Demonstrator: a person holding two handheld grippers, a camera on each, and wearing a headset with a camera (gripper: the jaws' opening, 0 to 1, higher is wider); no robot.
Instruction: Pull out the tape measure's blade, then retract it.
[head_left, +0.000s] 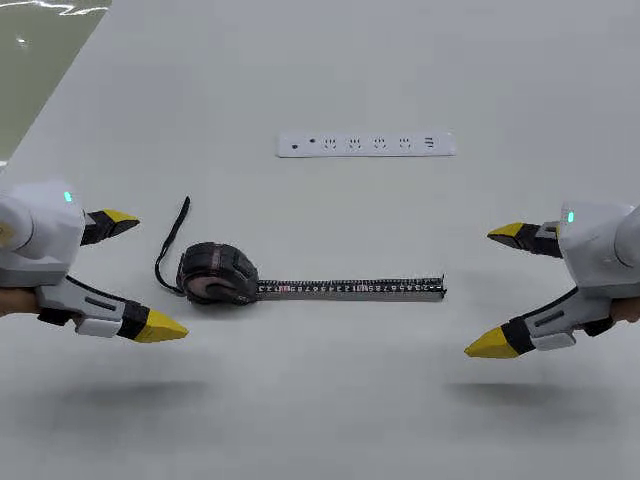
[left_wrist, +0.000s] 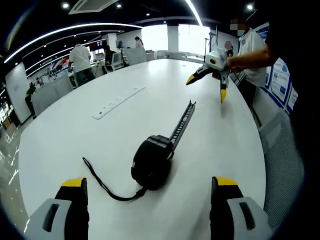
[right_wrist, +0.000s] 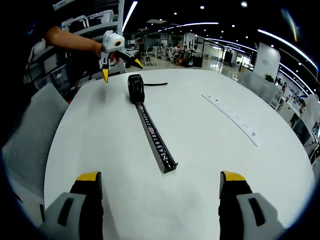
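Note:
A black tape measure (head_left: 215, 273) lies on the white table, its blade (head_left: 350, 290) drawn out to the right and lying flat. Its black wrist strap (head_left: 170, 245) curls off to the left. In the left gripper view the case (left_wrist: 152, 161) sits ahead of the jaws, blade (left_wrist: 182, 122) running away. My left gripper (head_left: 128, 270) hovers open just left of the case, touching nothing. My right gripper (head_left: 505, 288) hovers open to the right of the blade's tip (right_wrist: 169, 166), a gap apart. Each gripper shows in the other's view: the right gripper (left_wrist: 212, 67), the left gripper (right_wrist: 114, 50).
A white power strip (head_left: 365, 144) lies flat on the table beyond the tape measure. Grey chairs (right_wrist: 30, 145) stand at the table's near edge. People stand in the office behind (left_wrist: 80, 60).

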